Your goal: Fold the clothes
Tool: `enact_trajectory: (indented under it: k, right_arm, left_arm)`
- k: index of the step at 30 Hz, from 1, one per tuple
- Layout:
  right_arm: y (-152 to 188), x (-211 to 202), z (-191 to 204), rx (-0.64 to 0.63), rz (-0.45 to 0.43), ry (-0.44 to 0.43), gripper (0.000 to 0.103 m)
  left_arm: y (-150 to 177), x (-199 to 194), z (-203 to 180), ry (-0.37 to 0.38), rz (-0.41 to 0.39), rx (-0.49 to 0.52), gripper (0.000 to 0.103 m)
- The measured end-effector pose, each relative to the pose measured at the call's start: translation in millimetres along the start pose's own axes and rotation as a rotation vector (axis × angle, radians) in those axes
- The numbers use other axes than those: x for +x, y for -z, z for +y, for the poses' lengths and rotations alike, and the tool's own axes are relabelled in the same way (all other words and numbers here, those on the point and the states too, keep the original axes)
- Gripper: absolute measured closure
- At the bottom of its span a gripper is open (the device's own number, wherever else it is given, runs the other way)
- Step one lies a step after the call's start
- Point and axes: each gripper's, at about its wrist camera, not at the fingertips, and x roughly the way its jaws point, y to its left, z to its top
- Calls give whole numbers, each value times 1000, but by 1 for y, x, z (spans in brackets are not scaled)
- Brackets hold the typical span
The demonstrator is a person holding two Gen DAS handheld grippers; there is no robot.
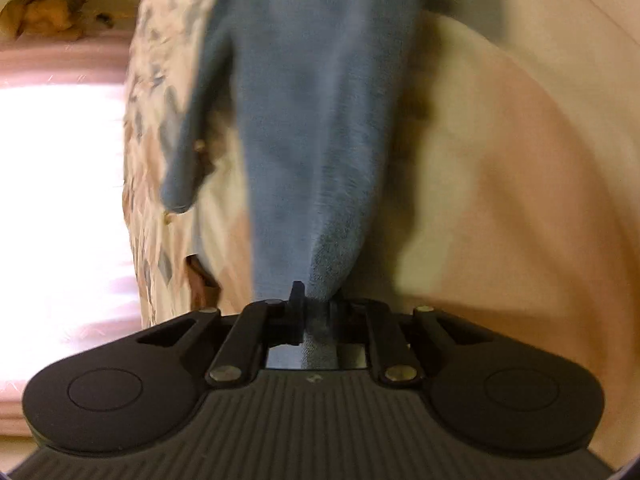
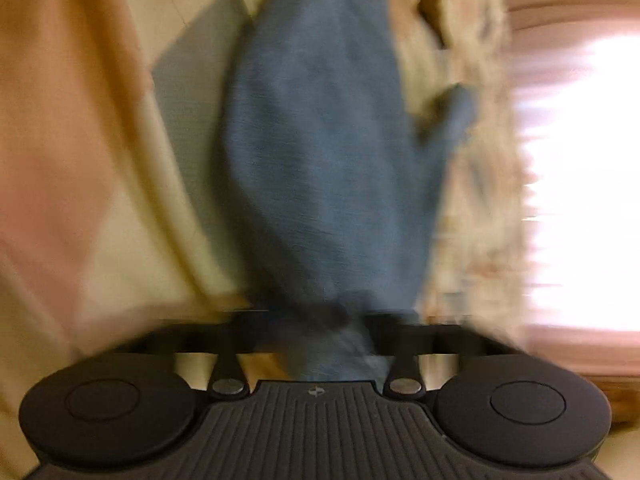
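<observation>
A blue garment [image 1: 312,128] hangs stretched away from my left gripper [image 1: 316,308], which is shut on its edge. A sleeve [image 1: 188,152] dangles to its left. In the right wrist view the same blue garment [image 2: 328,152] runs up from my right gripper [image 2: 348,320], which is shut on it, with a sleeve [image 2: 452,116] sticking out to the right. The right wrist view is blurred by motion.
A patterned beige and grey cloth [image 1: 148,128] lies behind the garment; it also shows in the right wrist view [image 2: 476,184]. A bright window with pink curtains [image 1: 60,184] is at the side. Cream and peach fabric [image 1: 520,184] fills the other side.
</observation>
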Motion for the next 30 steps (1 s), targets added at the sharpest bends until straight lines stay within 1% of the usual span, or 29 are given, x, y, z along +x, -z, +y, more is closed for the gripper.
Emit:
enact_trajectory:
  k: [1, 2, 4, 5, 7, 10, 12, 13, 14, 15, 16, 17, 18, 19, 20, 21, 22, 23, 25, 26, 28, 29, 30]
  right_arm:
    - [3, -4, -14, 76, -21, -31, 100]
    - [7, -11, -33, 152, -45, -45, 100]
    - [16, -28, -73, 283, -92, -14, 100]
    - [22, -35, -99, 360, -107, 4, 100]
    - [38, -40, -156, 490, -121, 71, 100]
    - [63, -28, -236, 630, -139, 161, 100]
    - [76, -4, -285, 708, -139, 221, 98]
    - [82, 10, -307, 750, -131, 255, 87]
    - [88, 26, -326, 812, -102, 288, 77]
    - [94, 39, -344, 879, -57, 298, 45]
    - [100, 50, -360, 947, -21, 309, 33]
    - [109, 51, -370, 1025, -37, 315, 34]
    - [120, 46, -374, 1108, -83, 303, 32]
    - [129, 40, -376, 1176, -111, 284, 30]
    - [141, 34, -371, 1239, -127, 261, 30]
    - [152, 28, -362, 1281, -128, 237, 30]
    - [164, 22, -352, 1322, -126, 212, 30]
    - [177, 17, -338, 1350, -109, 180, 30]
    - [198, 7, -305, 1381, -49, 109, 31]
    - [203, 3, -283, 1380, -6, 68, 31]
    - [202, -7, -240, 1343, 71, -30, 33]
    - [196, -13, -219, 1300, 99, -74, 34]
    - [187, -17, -200, 1247, 118, -111, 34]
  left_arm:
    - [1, 11, 25, -6, 3, -56, 93]
    - [-2, 11, 53, -14, 7, -123, 93]
    - [-12, 12, 108, -51, 5, -230, 93]
    - [-20, 13, 139, -78, -2, -275, 93]
    - [-39, 24, 201, -146, -35, -339, 93]
    - [-78, 53, 283, -250, -86, -391, 92]
    - [-114, 81, 331, -271, -90, -451, 86]
    - [-129, 95, 352, -249, -81, -493, 78]
    - [-142, 109, 373, -212, -63, -551, 68]
    - [-148, 119, 391, -175, -47, -621, 63]
    - [-151, 126, 405, -129, -39, -687, 56]
    - [-150, 132, 415, -76, -30, -757, 55]
    - [-145, 136, 422, -15, -18, -828, 55]
    - [-139, 140, 422, 48, -3, -890, 55]
    - [-131, 144, 417, 111, 16, -941, 55]
    - [-122, 146, 404, 161, 33, -979, 55]
    - [-114, 144, 381, 191, 47, -987, 55]
    - [-111, 137, 355, 206, 60, -960, 55]
    - [-111, 122, 300, 235, 82, -864, 55]
    - [-114, 117, 273, 251, 84, -806, 55]
    - [-126, 109, 227, 276, 71, -665, 55]
    - [-132, 104, 206, 261, 58, -569, 54]
    - [-136, 99, 183, 224, 37, -451, 54]
